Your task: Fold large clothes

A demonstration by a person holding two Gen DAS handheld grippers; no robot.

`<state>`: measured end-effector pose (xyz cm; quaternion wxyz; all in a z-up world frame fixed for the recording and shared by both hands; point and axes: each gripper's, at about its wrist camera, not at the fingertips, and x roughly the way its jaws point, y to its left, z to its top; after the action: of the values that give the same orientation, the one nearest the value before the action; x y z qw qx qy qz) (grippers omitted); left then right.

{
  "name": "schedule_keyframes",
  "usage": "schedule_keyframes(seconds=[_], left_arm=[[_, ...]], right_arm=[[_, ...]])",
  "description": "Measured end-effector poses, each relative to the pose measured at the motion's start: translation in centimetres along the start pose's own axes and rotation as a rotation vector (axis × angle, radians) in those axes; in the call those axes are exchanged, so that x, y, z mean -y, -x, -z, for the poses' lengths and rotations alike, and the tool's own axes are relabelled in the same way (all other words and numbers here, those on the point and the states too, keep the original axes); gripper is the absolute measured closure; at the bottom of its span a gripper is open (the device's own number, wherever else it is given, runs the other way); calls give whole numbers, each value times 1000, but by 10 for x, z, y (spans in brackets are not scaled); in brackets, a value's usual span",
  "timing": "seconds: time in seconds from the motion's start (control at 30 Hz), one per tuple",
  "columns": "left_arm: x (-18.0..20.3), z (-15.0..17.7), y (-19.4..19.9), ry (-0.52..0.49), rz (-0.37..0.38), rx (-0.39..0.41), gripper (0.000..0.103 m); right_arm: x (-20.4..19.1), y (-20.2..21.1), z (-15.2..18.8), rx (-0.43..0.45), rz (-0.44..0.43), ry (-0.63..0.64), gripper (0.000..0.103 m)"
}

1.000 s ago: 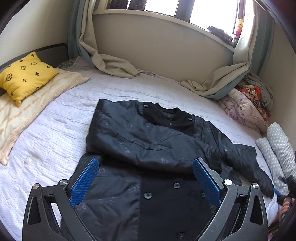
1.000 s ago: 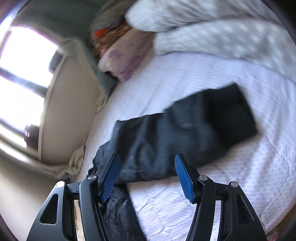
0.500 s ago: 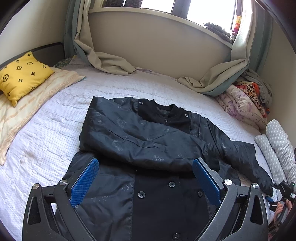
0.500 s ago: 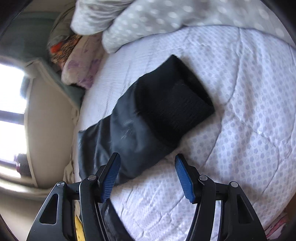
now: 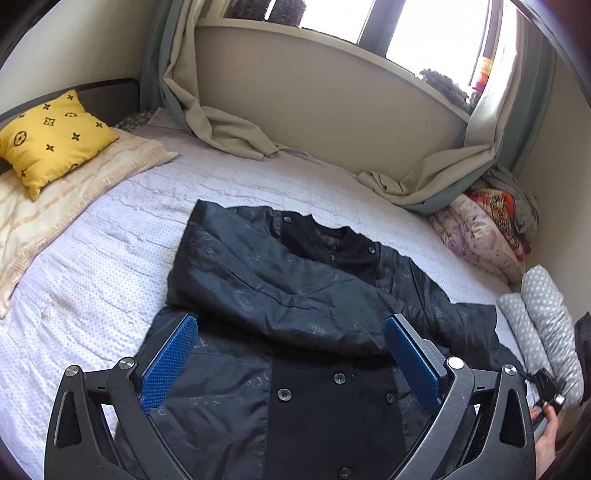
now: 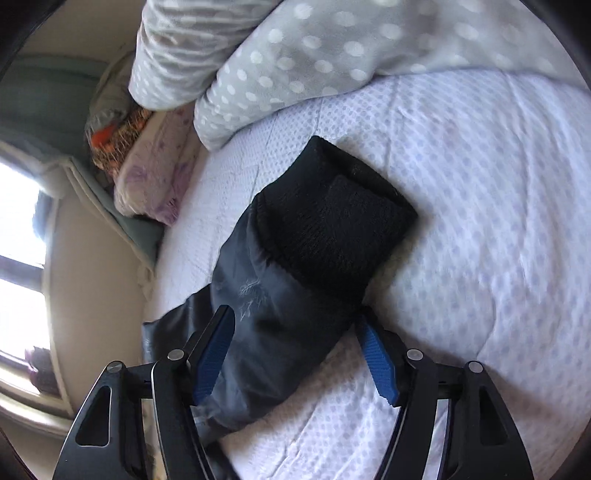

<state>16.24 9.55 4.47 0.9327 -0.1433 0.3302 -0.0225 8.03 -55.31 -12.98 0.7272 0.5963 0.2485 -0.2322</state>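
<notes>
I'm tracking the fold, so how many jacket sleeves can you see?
2. The folded sleeve lies across the jacket front; the outstretched sleeve points toward the polka-dot bedding, between the open right tongs.

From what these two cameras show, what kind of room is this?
Most likely a bedroom in a home. A black jacket lies on a bed with a dotted white cover, a yellow pillow sits at one end, and curtains hang by a window.

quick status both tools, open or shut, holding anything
Left tool: open, holding nothing, above the black jacket.
Right tool: open, straddling the jacket sleeve, not gripping.
</notes>
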Motion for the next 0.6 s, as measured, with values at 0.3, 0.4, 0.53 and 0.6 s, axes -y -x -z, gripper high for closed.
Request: schedule_keyframes(seconds=[0.3, 0.4, 0.53, 0.6], left_arm=[[-8, -5, 3, 45, 2, 11, 0], [-6, -5, 2, 31, 0, 13, 0], [-10, -5, 1, 40, -8, 11, 0], [-13, -6, 0, 55, -18, 11, 0]], right_arm=[[1, -8, 6, 10, -57, -57, 35], [1, -14, -8, 34, -47, -60, 39], [-8, -24, -17, 32, -20, 1, 67], [-9, -27, -21, 19, -15, 20, 81]])
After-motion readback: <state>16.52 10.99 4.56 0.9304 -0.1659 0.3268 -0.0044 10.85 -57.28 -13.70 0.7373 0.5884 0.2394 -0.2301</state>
